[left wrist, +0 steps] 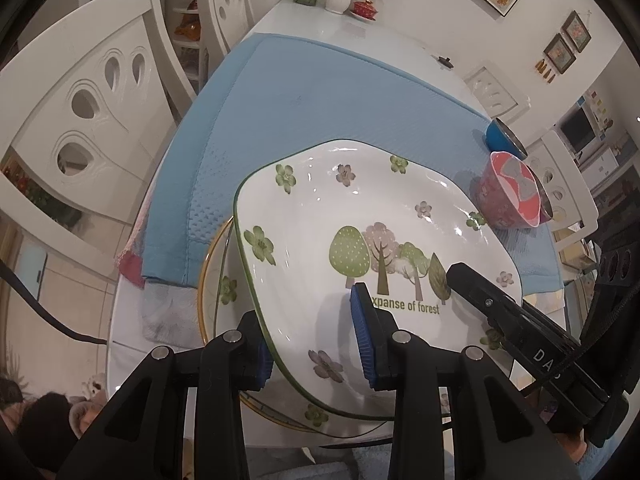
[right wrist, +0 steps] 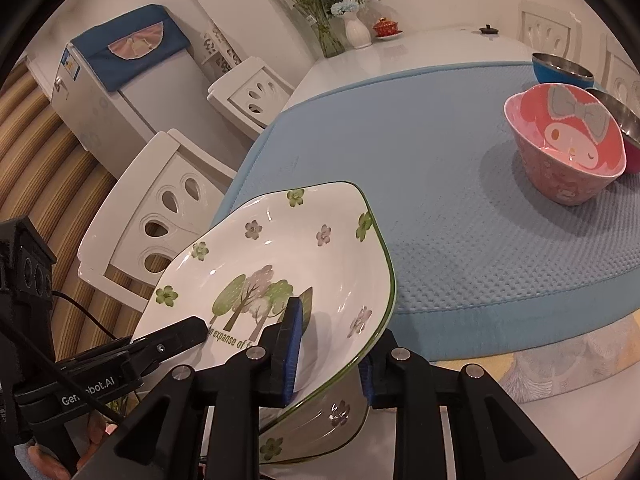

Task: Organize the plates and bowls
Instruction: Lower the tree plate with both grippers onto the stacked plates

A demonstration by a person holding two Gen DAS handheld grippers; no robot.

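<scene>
While both my tongs, the left gripper [left wrist: 316,340] and the right gripper [right wrist: 328,354], clamp the forest plate [left wrist: 360,248] by opposite rims over the table's near edge, uneven pull could slip it onto the yellow-rimmed plate [left wrist: 212,280] below.

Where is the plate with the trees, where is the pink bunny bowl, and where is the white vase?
Tree plate [left wrist: 320,200], left wrist view, on its white inner slope.
Pink bunny bowl [right wrist: 568,132], right wrist view, on the face painted inside.
White vase [right wrist: 357,32], right wrist view, on its belly.
</scene>
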